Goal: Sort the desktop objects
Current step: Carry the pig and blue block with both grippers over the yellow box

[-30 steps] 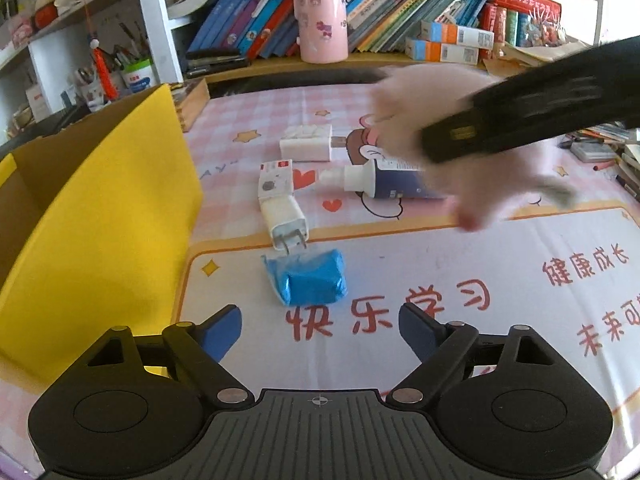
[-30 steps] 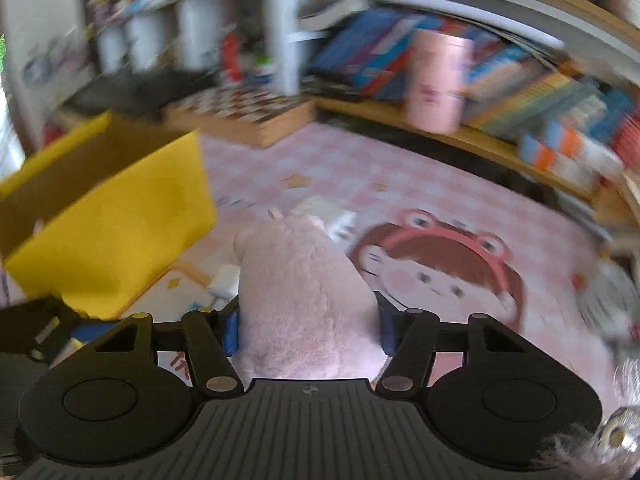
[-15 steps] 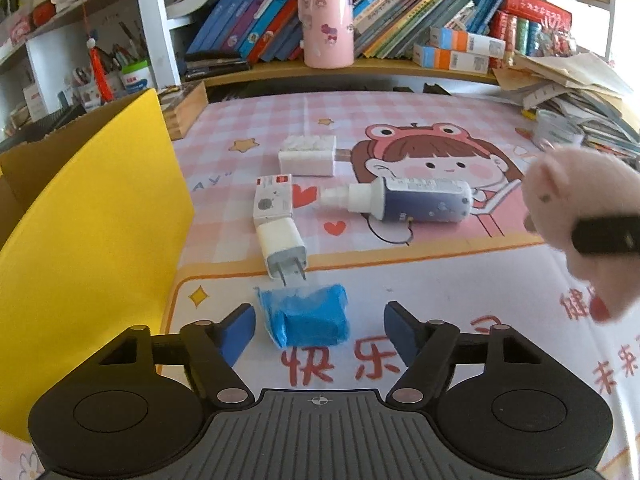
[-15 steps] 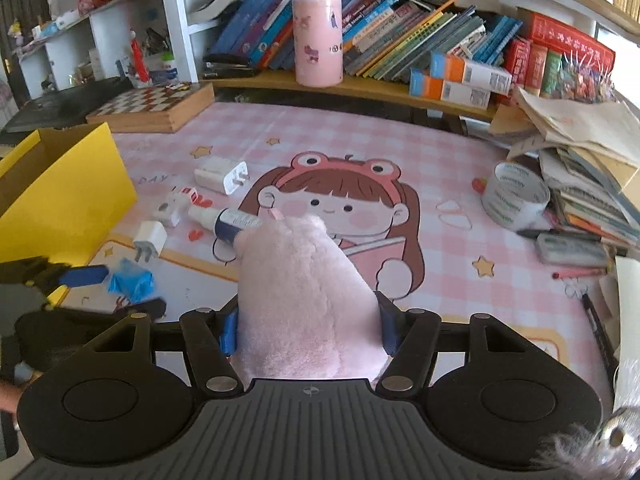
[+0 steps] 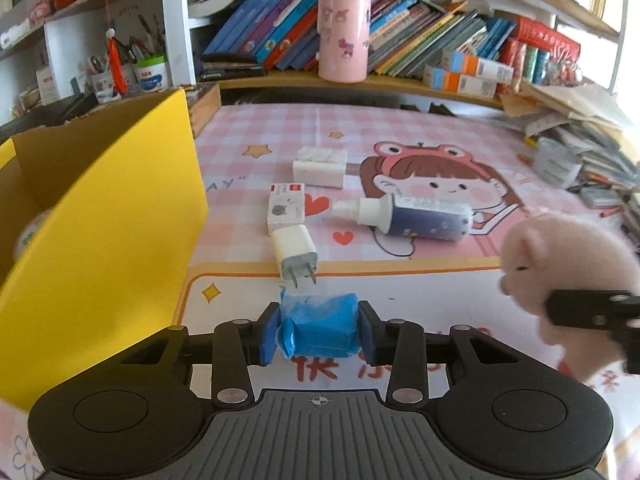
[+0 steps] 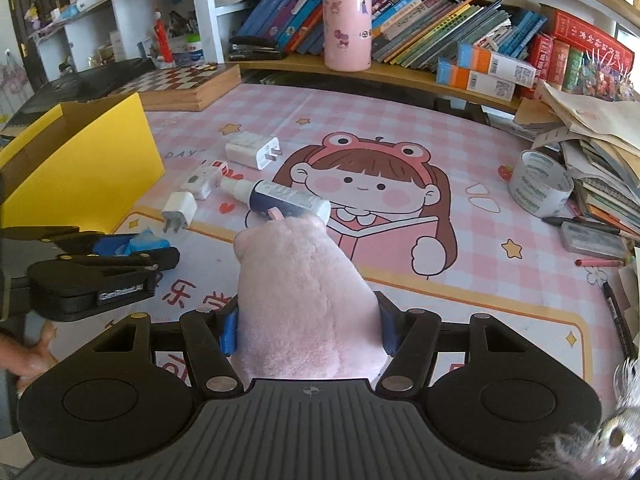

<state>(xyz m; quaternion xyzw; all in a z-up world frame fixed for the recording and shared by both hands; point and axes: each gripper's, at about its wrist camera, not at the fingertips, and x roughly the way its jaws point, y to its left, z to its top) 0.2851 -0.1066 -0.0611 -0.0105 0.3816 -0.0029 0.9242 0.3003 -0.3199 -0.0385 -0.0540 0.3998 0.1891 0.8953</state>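
Left wrist view: left gripper [image 5: 319,334] closing its jaws onto the blue packet [image 5: 318,330] between its fingertips, yellow box [image 5: 100,216] alongside for sorting; right gripper [image 6: 307,328] clenches the pink plush [image 6: 304,300].

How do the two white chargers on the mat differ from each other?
The near charger is the slimmer one, its two prongs pointing toward the blue packet. The far charger is wider and blockier, lying crosswise with prongs pointing toward the printed cartoon girl. The near charger touches a small white box; the far charger lies alone. Both are white two-prong plugs, lying flat.
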